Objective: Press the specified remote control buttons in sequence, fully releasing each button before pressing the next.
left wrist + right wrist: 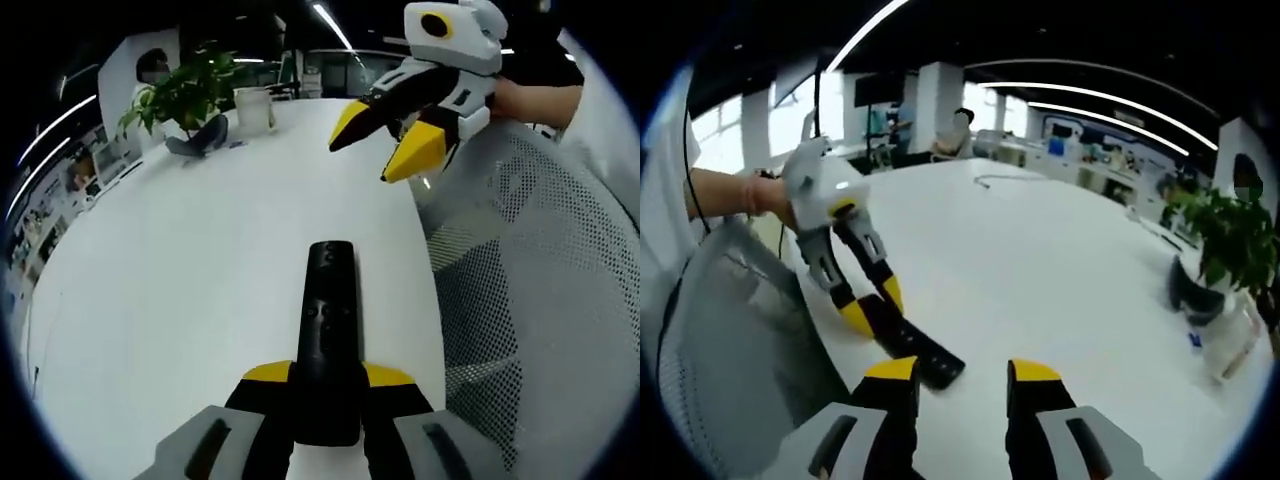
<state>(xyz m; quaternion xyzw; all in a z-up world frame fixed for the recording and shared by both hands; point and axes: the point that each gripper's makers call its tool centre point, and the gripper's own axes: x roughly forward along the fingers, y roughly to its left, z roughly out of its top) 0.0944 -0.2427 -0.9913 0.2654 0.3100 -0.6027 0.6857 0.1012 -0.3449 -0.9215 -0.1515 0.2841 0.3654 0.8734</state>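
Remote control (328, 340): black, slim, clamped at its near end between the jaws of our left gripper (328, 385), buttons facing up, far end sticking out over the white table (180, 290). In the right gripper view the same remote (910, 345) slants down w/ its free end at or just above the tabletop; we can't tell if it touches.

Right gripper (960, 385): jaws apart, nothing between them, up in the air and well apart from the remote. In the left gripper view it (395, 140) hangs above the table edge near the mesh chair (540, 300), yellow tips pointing down toward the table.

Progress, as we judge it: remote is secured & presented, but no tip is on a button right now, so no press is under way. Which buttons are wanted, and whether any are done, we can't tell; no screen or indicator is legible. Left to do, prob.: bring one right tip down onto the keypad, press, lift fully off, repeat.

Other stuff: potted plant (185, 95) & white cup (255, 108) at the far end of the table, well clear of the remote.
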